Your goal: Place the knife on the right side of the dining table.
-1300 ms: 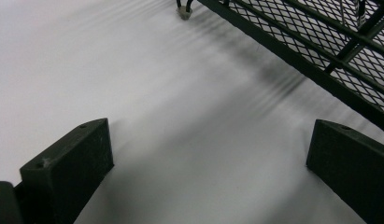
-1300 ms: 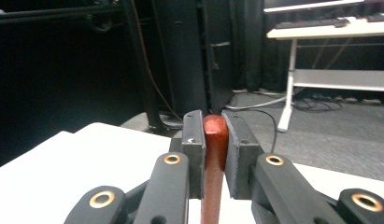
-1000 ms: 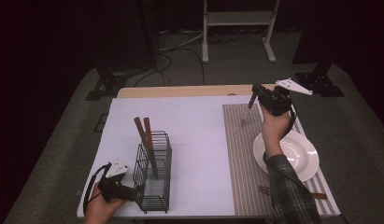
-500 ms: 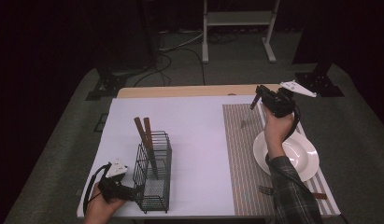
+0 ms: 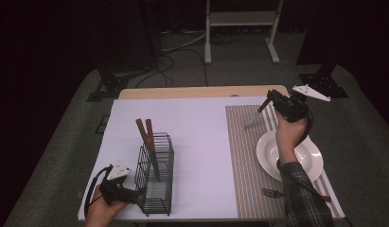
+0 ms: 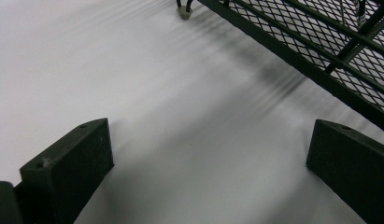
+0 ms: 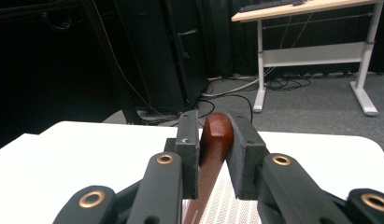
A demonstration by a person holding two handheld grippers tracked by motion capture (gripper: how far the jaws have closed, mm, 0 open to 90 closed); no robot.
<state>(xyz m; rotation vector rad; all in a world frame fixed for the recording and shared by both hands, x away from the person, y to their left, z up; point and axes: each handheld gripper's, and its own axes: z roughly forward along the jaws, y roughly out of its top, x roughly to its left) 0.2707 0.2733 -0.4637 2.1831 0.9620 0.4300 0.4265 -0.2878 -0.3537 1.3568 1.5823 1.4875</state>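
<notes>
My right gripper (image 5: 271, 100) is raised over the far end of the striped placemat (image 5: 244, 156), shut on the brown wooden handle of a knife (image 5: 258, 112) whose blade slants down to the left. In the right gripper view the rounded handle end (image 7: 216, 133) sits pinched between the two pads of the right gripper (image 7: 216, 140). At the near left corner, my left gripper (image 5: 137, 193) rests low on the white table cover, open, beside the black wire basket (image 5: 156, 189). In the left gripper view its jaws (image 6: 213, 140) stand wide apart over bare white surface, the basket (image 6: 320, 51) at upper right.
Two wooden-handled utensils (image 5: 145, 135) stand in the basket. A white plate (image 5: 308, 158) lies on the placemat under my right forearm, and a fork (image 5: 272, 192) lies at the placemat's near edge. Beyond the table's far edge is dark floor with cables and a desk frame (image 5: 239, 19).
My right hand has carried the knife a little to the right, toward the plate's far side. The left hand and the basket have stayed put.
</notes>
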